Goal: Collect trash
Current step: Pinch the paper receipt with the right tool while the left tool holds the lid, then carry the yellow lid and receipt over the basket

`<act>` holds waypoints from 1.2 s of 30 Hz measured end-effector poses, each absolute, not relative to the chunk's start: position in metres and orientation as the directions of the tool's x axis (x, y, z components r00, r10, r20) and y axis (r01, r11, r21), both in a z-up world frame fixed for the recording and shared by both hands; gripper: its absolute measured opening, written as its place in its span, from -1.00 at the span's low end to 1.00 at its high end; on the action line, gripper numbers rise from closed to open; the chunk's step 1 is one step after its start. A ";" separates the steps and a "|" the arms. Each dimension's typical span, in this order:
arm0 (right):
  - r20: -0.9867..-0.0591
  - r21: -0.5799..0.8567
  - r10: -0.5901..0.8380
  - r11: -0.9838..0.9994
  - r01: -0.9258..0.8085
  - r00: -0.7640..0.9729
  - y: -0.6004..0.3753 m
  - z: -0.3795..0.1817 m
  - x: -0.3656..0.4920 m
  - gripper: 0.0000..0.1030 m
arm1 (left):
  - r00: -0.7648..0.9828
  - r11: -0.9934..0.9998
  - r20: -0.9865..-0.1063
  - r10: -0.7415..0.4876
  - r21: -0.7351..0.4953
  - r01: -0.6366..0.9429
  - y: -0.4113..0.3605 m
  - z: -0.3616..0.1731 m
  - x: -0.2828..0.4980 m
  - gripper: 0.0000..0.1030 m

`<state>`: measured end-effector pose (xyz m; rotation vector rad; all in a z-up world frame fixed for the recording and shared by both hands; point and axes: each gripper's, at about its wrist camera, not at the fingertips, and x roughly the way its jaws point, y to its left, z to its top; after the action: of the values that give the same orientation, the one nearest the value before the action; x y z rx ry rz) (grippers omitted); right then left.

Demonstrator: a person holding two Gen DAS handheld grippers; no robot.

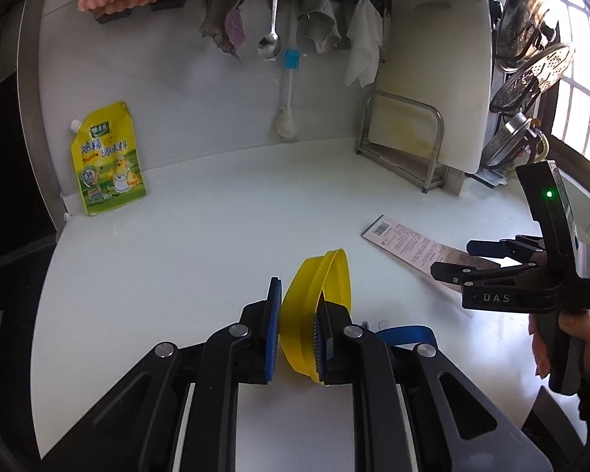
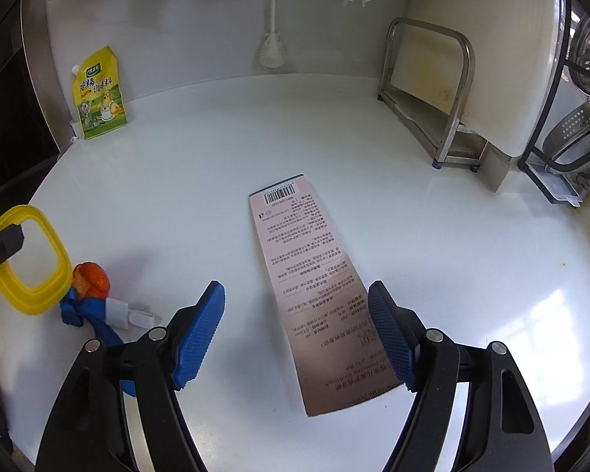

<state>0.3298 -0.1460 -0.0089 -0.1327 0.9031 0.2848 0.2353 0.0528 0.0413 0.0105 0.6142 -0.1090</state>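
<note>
- Trash on the white worktop (image 2: 472, 255): a pink card (image 2: 318, 299) with a barcode and small print lies flat, long side running away from the right tool (image 2: 297, 334).
- That tool's blue pads stand wide apart, one on each side of the card's near end (not touching it, as far as can be seen).
- A yellow ring (image 1: 314, 306) stands on edge, pinched between the pads of the left tool (image 1: 297, 338).
- Orange peel (image 2: 92, 277), a blue strap (image 2: 86, 314) and a white scrap (image 2: 131, 312) lie just beside the ring.
- A yellow pouch (image 1: 106, 161) leans on the back wall, well apart.
- Bare worktop lies between the card and a steel rack (image 2: 428, 90) at the back right.
</note>
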 end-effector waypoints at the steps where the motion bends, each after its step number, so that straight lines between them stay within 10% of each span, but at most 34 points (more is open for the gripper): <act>1: -0.798 0.001 0.180 0.954 -0.298 0.575 -0.146 -0.011 0.334 0.40 | 0.808 0.991 -0.576 -0.125 -0.043 0.123 0.054 0.042 0.235 -0.71; 13: -0.837 -0.044 0.113 0.961 -0.272 0.535 -0.152 -0.033 0.365 0.39 | 0.782 0.976 -0.584 -0.217 -0.156 0.154 0.064 0.043 0.239 -0.71; 18: -0.830 -0.005 0.142 0.965 -0.263 0.540 -0.155 -0.035 0.364 -0.57 | 0.793 0.976 -0.570 -0.214 -0.157 0.150 0.066 0.047 0.237 -0.71; 22: -0.819 -0.004 0.153 0.962 -0.272 0.553 -0.153 -0.033 0.355 -0.80 | 0.801 0.979 -0.565 -0.200 -0.148 0.141 0.066 0.050 0.234 -0.71; 36: -0.749 0.057 0.193 0.972 -0.228 0.634 -0.171 0.003 0.261 -0.80 | 0.830 0.993 -0.544 -0.120 -0.048 0.112 0.047 0.062 0.186 -0.71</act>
<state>0.2605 -0.1706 0.0027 -0.0446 0.8509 0.2407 0.1861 0.0469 0.0617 -0.0140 0.5780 -0.1233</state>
